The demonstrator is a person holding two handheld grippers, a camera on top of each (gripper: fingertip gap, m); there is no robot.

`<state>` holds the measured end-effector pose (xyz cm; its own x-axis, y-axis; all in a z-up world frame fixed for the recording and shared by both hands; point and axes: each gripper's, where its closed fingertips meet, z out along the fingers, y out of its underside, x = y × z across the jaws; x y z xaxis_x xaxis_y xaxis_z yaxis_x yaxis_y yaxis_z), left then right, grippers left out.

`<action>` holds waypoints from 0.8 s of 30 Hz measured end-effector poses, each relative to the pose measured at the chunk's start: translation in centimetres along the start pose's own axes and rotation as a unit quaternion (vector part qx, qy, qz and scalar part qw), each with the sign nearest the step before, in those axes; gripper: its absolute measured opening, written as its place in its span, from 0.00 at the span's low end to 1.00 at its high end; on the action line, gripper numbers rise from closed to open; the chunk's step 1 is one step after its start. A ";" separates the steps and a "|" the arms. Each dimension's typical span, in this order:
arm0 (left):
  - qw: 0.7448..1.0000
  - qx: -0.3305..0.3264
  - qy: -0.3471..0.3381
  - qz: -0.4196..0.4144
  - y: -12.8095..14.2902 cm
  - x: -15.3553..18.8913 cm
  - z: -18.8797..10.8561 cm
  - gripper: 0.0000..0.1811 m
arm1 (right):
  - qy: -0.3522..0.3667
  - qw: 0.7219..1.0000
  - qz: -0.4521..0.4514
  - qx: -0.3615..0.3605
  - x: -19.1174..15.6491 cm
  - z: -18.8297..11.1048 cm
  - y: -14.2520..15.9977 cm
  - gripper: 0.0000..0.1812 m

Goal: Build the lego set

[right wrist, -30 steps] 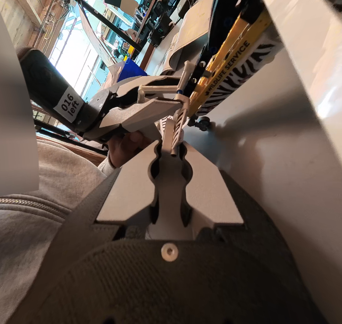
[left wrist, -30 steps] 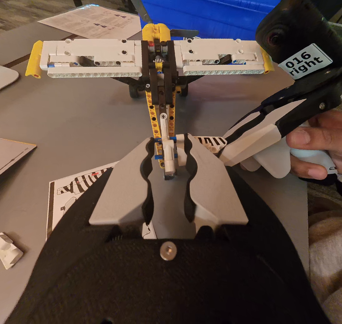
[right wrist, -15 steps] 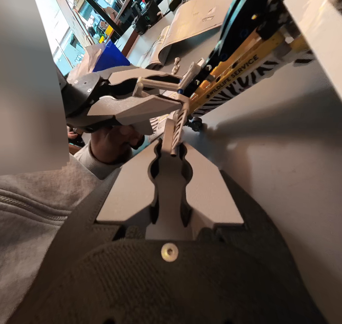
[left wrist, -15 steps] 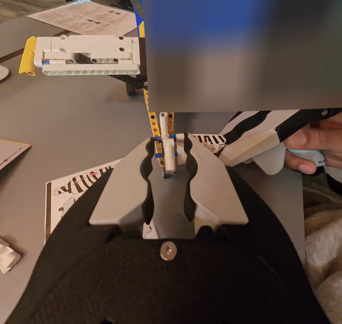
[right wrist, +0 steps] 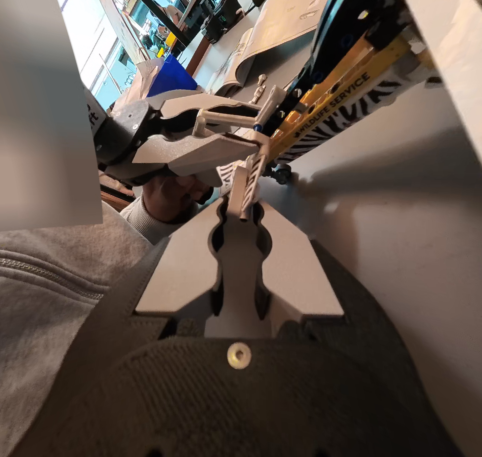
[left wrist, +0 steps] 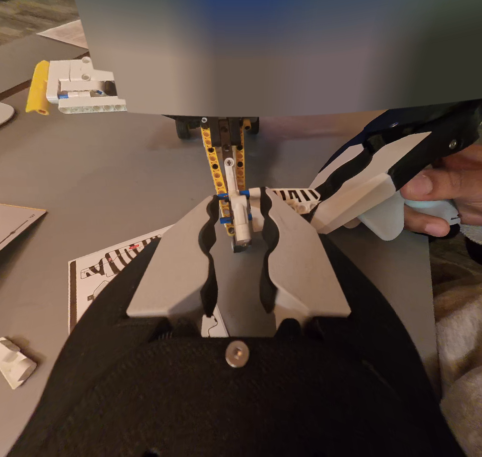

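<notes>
The Lego plane stands on the grey table, with its yellow tail boom [left wrist: 216, 168] pointing at me and a white wing with a yellow tip [left wrist: 78, 87] at the far left. My left gripper [left wrist: 238, 204] is shut on the tail end around a white connector piece [left wrist: 241, 217]. My right gripper [right wrist: 242, 207] is shut on a zebra-striped white panel [right wrist: 251, 181] and holds it against the tail's right side. The panel [left wrist: 294, 195] and the right gripper [left wrist: 317, 207] also show in the left wrist view. The plane's striped yellow side [right wrist: 333, 116] fills the right wrist view. A blurred patch hides the plane's middle.
A striped sticker sheet [left wrist: 104, 264] lies under my left gripper and a small white loose piece [left wrist: 15, 366] lies at the lower left. A booklet corner [left wrist: 15, 222] and paper [left wrist: 70, 33] lie to the left. An open booklet [right wrist: 281, 27] and a blue bin [right wrist: 172, 79] are beyond. Both grippers' tips are close together, under 4 cm apart.
Both grippers keep their hold. The right gripper has swung a little, so the plane's side lies flatter and closer in its view. The left view has barely shifted.
</notes>
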<state>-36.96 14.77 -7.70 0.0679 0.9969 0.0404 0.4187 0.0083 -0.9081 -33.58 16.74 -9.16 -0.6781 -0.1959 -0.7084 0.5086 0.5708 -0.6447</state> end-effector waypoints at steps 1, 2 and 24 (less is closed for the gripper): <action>1.000 0.003 0.005 -0.005 -0.1 0.0 0.0 0.19 | 0.002 1.000 0.000 0.001 0.1 0.0 0.0 0.10; 1.000 0.005 0.009 -0.010 -0.1 0.1 0.0 0.19 | 0.002 1.000 0.002 0.002 0.1 0.0 0.0 0.10; 0.997 0.001 -0.023 0.069 -0.3 -0.2 -0.2 0.18 | -0.029 0.999 0.018 0.010 -0.3 -0.2 -0.3 0.10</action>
<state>-36.89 14.57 -7.36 0.0829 0.9911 -0.1045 0.4064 -0.1294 -0.9045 -33.62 16.76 -8.72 -0.6266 -0.2219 -0.7471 0.5437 0.5624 -0.6231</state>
